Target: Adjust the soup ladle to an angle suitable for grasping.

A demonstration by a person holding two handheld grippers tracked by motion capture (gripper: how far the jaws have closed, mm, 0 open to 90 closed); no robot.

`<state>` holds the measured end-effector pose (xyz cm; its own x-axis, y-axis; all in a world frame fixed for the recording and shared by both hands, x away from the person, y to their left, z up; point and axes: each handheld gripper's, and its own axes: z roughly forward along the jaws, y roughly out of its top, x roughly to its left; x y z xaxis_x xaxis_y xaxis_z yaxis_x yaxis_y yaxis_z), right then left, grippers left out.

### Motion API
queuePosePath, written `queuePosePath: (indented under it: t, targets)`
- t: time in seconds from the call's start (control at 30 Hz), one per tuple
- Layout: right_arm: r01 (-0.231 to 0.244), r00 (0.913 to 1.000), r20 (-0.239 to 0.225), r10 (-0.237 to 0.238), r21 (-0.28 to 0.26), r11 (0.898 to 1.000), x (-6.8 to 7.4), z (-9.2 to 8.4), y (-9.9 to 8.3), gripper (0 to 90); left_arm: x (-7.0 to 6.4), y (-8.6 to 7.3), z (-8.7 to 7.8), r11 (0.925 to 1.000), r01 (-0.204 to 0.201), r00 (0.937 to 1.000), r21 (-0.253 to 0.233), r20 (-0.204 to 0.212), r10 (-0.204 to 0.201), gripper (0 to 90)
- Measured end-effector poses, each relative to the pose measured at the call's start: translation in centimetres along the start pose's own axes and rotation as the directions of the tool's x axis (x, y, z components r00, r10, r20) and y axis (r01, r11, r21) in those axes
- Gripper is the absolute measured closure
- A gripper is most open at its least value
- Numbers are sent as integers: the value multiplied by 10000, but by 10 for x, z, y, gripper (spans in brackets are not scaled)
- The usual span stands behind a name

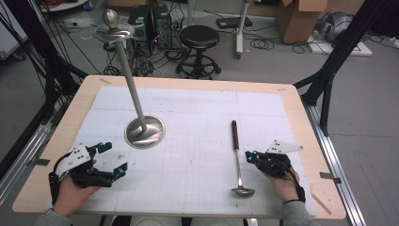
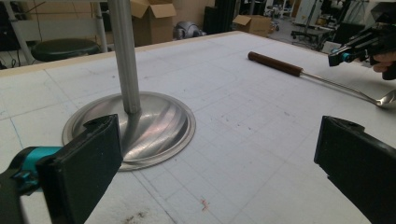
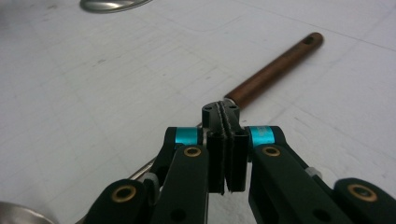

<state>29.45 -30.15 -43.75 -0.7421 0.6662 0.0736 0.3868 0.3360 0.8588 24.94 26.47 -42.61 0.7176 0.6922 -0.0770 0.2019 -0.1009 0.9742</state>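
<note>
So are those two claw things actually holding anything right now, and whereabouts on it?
Nothing is held. The left gripper has its jaws wide apart over bare table. The right gripper has its jaws pressed together beside the ladle, with nothing between them.

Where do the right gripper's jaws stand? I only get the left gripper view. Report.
Observer: The right gripper is shut with nothing between its jaws. The ladle lies on the table by its tips, ungripped.
Operator: Give me the ladle's bowl end.
Observer: In the high view the bowl lies toward the person's edge, left of the right hand; the handle points away.
Operator: Now the top of the pole.
Observer: The pole carries a shallow metal dish with a ball on it.
</note>
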Motion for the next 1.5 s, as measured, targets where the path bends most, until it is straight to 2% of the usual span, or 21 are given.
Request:
queuePosePath:
  t: [0.07,0.27,0.47,0.5,0.73,0.8,1.0,1.27,1.5]
  targets:
    - [-273,9996,-27,274,137,9995,-2,3,0,893,0,-1,2,9999,-45,10000,104,29,44,17]
    - [-539,9985,93,535,449,9975,-8,10,-1,893,-1,-1,3,9998,-86,9999,153,59,85,17]
    - [-360,9994,50,357,861,9956,-6,16,1,893,-1,-1,3,9998,-100,9999,172,48,99,17]
    - [-350,9994,100,341,1087,9935,-6,19,1,893,-1,-1,3,9997,-129,9999,209,49,128,17]
    - [-240,9996,168,217,1499,9884,-5,26,2,893,-2,-2,4,9994,-146,9999,320,39,144,17]
    - [-24,9997,237,-16,1663,9861,-3,29,3,892,-2,-2,4,9993,-167,9998,347,54,165,17]
    - [12,9995,300,-63,1667,9860,1,36,7,893,-5,-2,4,9990,-321,9993,295,210,315,17]
    - [-112,9999,123,93,1667,9859,-1,39,9,893,-5,-2,3,9987,-327,9994,401,116,322,17]
    - [-255,9991,366,196,1679,9855,-3,44,13,893,-6,-3,2,9985,-330,9994,441,96,326,17]
